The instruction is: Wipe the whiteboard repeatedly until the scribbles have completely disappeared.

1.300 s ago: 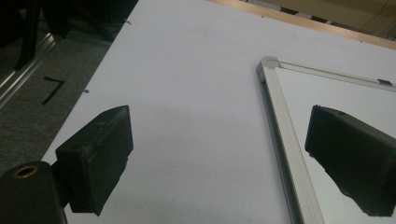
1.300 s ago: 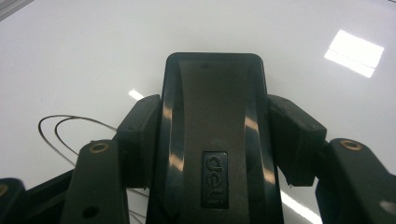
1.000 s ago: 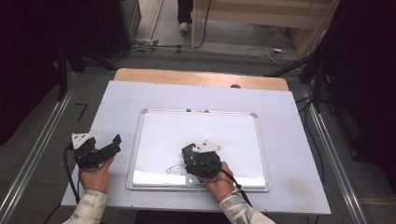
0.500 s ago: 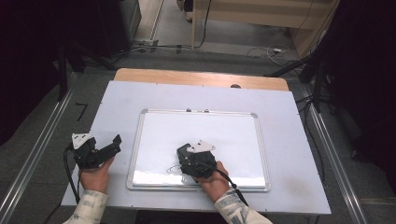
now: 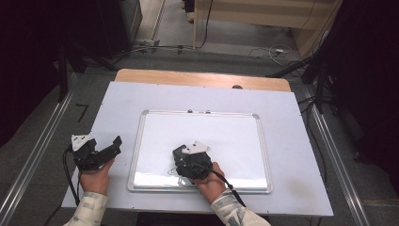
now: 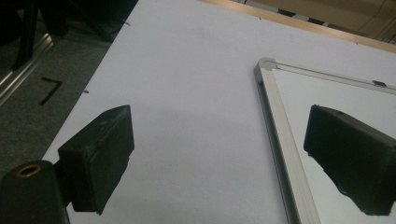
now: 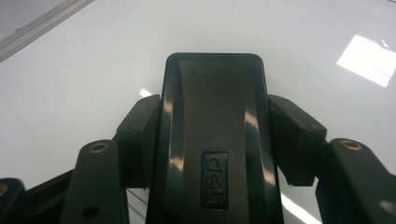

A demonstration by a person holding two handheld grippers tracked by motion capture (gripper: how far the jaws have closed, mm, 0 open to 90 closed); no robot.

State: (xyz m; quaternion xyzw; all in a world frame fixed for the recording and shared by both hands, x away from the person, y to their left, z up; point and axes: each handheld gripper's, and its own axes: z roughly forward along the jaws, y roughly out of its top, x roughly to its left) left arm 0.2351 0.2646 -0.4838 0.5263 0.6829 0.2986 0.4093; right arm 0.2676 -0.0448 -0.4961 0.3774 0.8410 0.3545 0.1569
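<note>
A black eraser (image 7: 215, 140) marked "deli" sits between the pads (image 7: 140, 135) of my right gripper (image 7: 215, 116), which is shut on its two long sides. It rests flat on the whiteboard (image 7: 93, 60). In the high view this right gripper (image 5: 181, 159) is over the board's near left part, just above a dark pen scribble (image 5: 170, 172). My left gripper (image 5: 112, 147) lies on the table left of the whiteboard (image 5: 226, 134). Its jaws stand wide open around nothing (image 6: 224, 158), with the board's silver frame (image 6: 275, 121) between them farther off.
The whiteboard lies in the middle of a pale table top (image 5: 127, 101) with a wooden strip (image 5: 202, 77) along the far edge. Cables trail from both grippers toward the near edge. Dark floor and metal rails (image 5: 33, 160) flank the table.
My right gripper has slid a little to the left across the board with the eraser, closer to the scribble. The left gripper has stayed where it was.
</note>
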